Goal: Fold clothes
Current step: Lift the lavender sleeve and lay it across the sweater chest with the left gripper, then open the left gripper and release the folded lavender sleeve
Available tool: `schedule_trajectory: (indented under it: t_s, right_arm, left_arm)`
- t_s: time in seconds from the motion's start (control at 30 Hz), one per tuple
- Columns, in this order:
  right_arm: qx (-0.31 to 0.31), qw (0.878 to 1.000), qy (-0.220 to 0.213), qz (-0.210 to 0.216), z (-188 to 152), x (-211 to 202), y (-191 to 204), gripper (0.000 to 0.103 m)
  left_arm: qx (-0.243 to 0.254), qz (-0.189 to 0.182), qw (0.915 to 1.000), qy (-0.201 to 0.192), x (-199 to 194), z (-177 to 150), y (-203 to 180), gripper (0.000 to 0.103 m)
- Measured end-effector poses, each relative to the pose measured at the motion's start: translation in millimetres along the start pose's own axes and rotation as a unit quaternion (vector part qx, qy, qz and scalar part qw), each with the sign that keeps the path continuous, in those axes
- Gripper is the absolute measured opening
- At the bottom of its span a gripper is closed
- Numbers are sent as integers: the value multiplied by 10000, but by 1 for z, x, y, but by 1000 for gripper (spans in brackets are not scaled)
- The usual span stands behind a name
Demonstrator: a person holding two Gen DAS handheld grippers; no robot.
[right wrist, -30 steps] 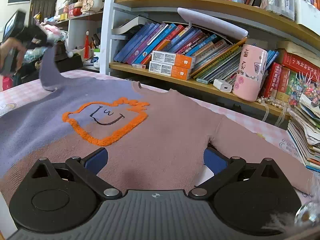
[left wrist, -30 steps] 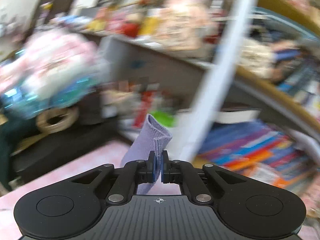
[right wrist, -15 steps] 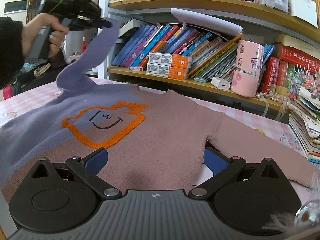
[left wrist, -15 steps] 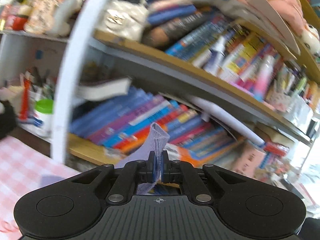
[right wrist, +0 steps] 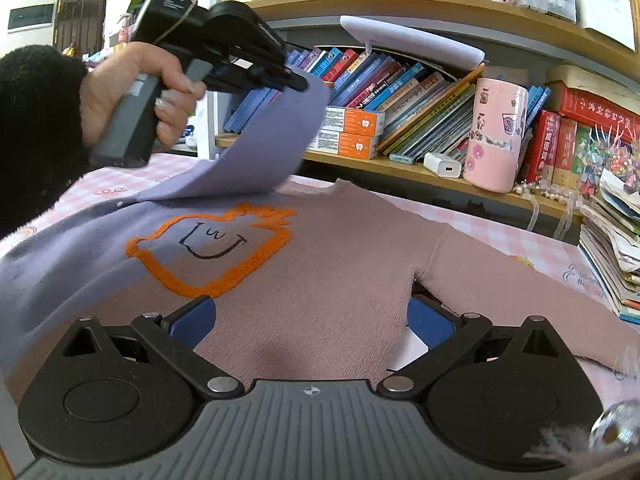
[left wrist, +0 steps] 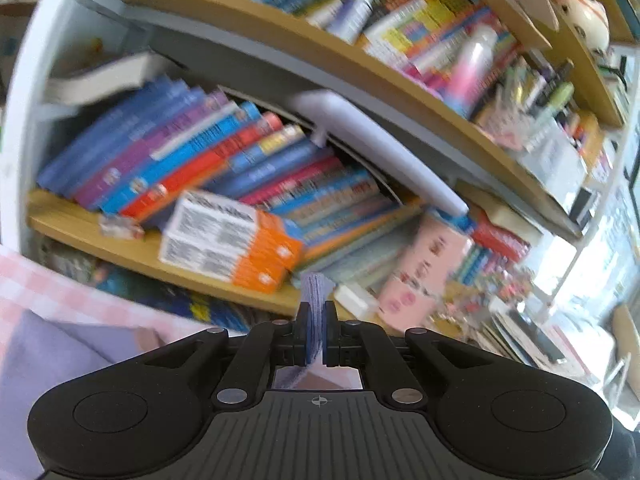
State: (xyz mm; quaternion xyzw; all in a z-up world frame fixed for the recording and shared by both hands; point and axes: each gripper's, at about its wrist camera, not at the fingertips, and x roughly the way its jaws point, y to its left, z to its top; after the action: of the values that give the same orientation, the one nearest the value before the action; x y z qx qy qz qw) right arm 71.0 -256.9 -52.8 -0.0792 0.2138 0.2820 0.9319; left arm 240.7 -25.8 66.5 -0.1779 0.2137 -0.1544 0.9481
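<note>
Sleeve fold in progress. A two-tone sweater (right wrist: 320,264), lilac on one side and dusty pink on the other, lies flat and face up on the pink-checked surface (right wrist: 516,236), its orange-outlined face motif (right wrist: 208,248) uppermost. The left hand-held gripper (left wrist: 316,320) is pressed together on the cuff of the lilac sleeve (right wrist: 260,148), pinching the ribbed edge between its blue pads. The person's hand (right wrist: 132,96) holds that tool raised above the garment's upper left, in front of the bookshelf (right wrist: 440,4). The sleeve hangs from the pinch in a curved band down to its shoulder seam, so its long axis slants from the raised cuff down to the body.

The right hand-held gripper (right wrist: 312,316) is spread wide and holds nothing. It hovers low over the sweater's pink lower half, beside the underarm of the pink sleeve (right wrist: 520,284), which lies stretched out flat to the right.

The body lies below and to the right of the pinched cuff. The left hand is therefore the one placed to lay the sleeve across the chest.
</note>
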Motion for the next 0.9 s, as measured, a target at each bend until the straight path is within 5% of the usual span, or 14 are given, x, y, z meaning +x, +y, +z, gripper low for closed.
schedule_trajectory:
  t_s: [0.07, 0.13, 0.2, 0.23, 0.43, 0.63, 0.9]
  right_arm:
    - [-1, 10000, -5, -5, 0, 0, 0, 103]
    - [-22, 10000, -7, -7, 0, 0, 1, 103]
    - [-46, 10000, 1, -5, 0, -1, 2, 103]
    - [-53, 10000, 1, -6, 0, -1, 2, 103]
    - [-102, 9999, 4, -34, 0, -2, 4, 103]
    - [-126, 9999, 35, -63, 0, -1, 5, 103]
    - [-46, 9999, 140, -25, 0, 3, 2, 103]
  left_arm:
    - [62, -81, 9997, 215, 4, -5, -5, 6]
    - [148, -146, 9987, 465, 7, -9, -9, 22]
    - [237, -116, 9983, 524, -1, -9, -12, 65]
    - [347, -71, 9985, 412, -11, -9, -12, 70]
    - [1333, 712, 9883, 221, -72, -20, 8, 70]
    - [1926, 1986, 9596, 519, -123, -53, 54, 70]
    - [1509, 2339, 9558, 944, -160, -74, 102, 70]
